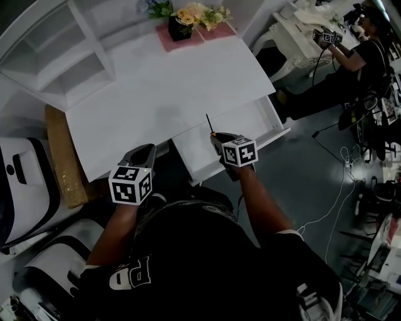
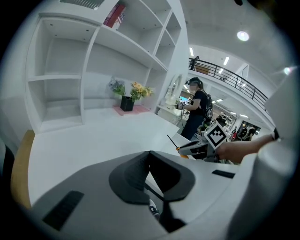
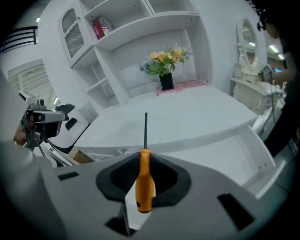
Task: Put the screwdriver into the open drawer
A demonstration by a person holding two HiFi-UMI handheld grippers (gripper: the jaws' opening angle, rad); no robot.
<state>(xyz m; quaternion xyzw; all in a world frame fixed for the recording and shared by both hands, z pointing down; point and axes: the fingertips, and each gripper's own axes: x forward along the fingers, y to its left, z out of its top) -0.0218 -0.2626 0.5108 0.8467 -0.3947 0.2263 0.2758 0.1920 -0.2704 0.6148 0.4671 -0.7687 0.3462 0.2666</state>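
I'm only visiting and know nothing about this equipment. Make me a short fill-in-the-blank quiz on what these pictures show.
1. The right gripper is shut on a screwdriver with an ___ handle.
2. The drawer under the white desk stands ___.
3. The flowers at the back of the desk sit in a ___ vase.

Missing words: orange; open; black.

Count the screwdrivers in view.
1. The orange-handled screwdriver is gripped in the right tongs, by the open drawer. No others show; the drawer's inside is partly hidden.
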